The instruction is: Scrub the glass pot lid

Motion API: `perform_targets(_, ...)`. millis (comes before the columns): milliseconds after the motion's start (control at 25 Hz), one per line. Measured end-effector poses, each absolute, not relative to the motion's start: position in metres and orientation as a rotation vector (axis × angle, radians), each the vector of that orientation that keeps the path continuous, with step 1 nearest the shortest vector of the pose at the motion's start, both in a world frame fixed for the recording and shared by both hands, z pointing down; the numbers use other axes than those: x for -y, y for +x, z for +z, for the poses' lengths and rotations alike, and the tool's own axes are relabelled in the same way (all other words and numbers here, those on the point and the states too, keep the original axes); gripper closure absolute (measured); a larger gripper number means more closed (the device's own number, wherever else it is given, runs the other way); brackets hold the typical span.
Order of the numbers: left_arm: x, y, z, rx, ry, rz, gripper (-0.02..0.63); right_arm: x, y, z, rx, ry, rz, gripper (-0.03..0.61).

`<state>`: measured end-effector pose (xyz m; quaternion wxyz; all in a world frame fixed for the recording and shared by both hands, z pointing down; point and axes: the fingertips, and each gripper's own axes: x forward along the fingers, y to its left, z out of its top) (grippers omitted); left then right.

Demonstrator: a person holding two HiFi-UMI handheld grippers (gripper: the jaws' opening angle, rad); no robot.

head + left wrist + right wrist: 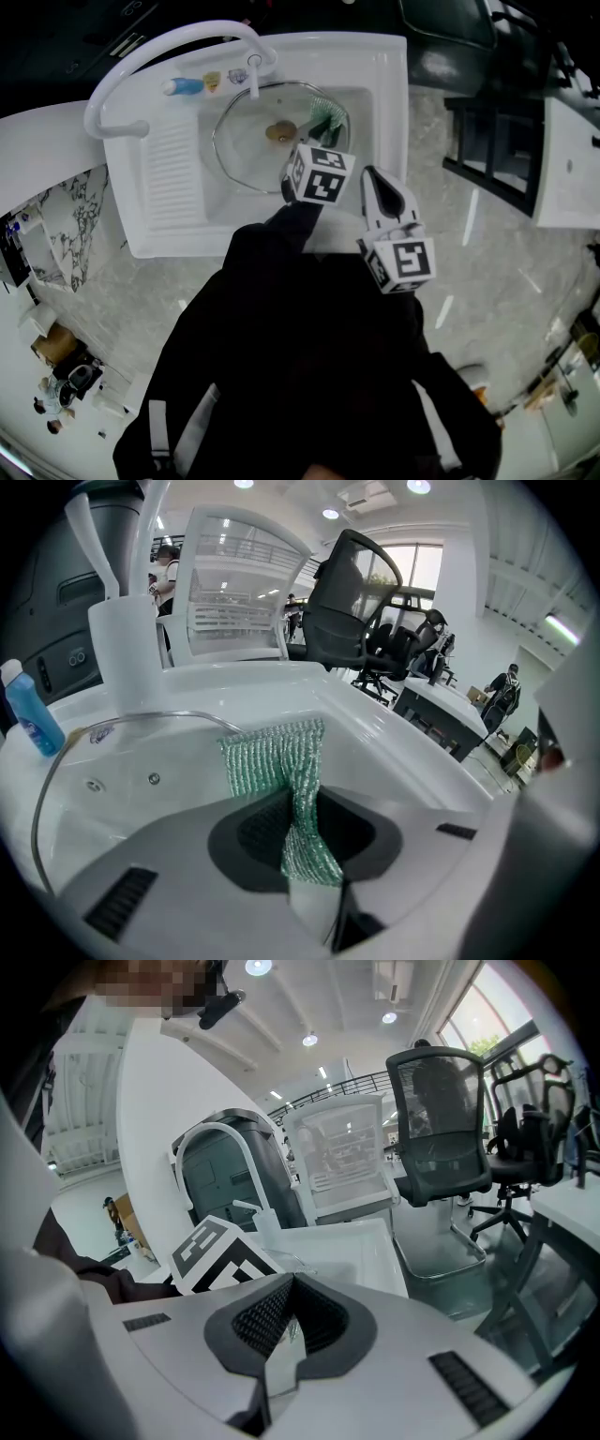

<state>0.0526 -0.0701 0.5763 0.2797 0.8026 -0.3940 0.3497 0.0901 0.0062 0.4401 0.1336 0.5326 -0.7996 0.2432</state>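
Observation:
The glass pot lid [251, 141] lies in the white sink [375, 66], its knob [279, 132] facing up. My left gripper [298, 167] hangs over the lid's right side, shut on a green scrubbing cloth [286, 780] that droops from the jaws; the cloth [327, 119] shows at the lid's far right rim. In the left gripper view the lid's metal rim [141, 719] curves along the basin. My right gripper [373, 180] is held up beside the sink's front right, shut with nothing between its jaws [281, 1330].
A white faucet [159, 52] arches over the back of the sink. A blue bottle [184, 86] lies on the ledge above the ribbed drainboard [173, 173]. Marble counter [487, 262] spreads to the right. Office chairs [352, 602] stand behind.

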Motion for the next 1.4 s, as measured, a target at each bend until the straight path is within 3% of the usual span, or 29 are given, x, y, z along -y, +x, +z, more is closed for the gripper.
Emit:
perform_targets(760,0.053,0.022,0.554,1.112,2.176,0.907,0.541,-0.018,0.065,0.425,2.364,1.499,0.649,0.575)
perform_targets(1400,0.051,-0.059,0.527,1.303,2.114,0.825,0.551,-0.024,0.035,0.420,2.403,1.435,0.611,0.575)
